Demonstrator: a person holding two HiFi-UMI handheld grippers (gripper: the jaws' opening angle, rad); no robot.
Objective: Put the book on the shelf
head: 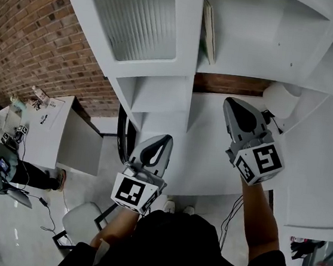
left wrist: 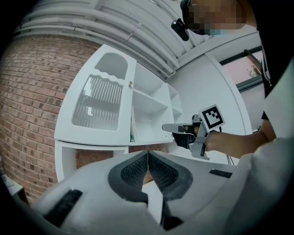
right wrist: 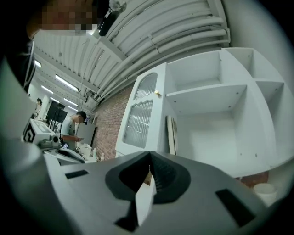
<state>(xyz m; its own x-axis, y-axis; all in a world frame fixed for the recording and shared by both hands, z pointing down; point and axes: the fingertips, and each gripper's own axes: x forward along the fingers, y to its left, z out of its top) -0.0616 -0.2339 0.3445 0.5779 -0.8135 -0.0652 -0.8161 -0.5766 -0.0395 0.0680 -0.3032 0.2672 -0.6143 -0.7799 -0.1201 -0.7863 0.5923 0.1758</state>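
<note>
Nearest the head camera is the person's dark-clad torso, and just beyond it the left gripper (head: 165, 140), held low in front of the white shelf (head: 252, 71). Its own view shows the ribbed pads pressed tip to tip with nothing between them. The right gripper (head: 230, 104) is held higher and closer to the shelf; its jaws are also together and carry nothing.

The book (head: 209, 29) stands on end inside an open compartment of the shelf. It sits tight in the left rear corner, flat against the left wall, just beside the ribbed-glass cabinet door (head: 138, 17). By the look of it, the task is as good as done.

The book looks thin and light, with a stiff enough cover but little width at its foot. It would probably tip or slide along the board if nudged. Its smooth faces may slip under light pressure. A pinch across its thickness at the free front edge, about mid-height, seems the safest hold, since the wall blocks its other side.

Neither gripper touches it. In the right gripper view it rises above the closed tips and slightly to their right, well apart from them. From the left gripper it is farther off, only a sliver at the door's edge.
</note>
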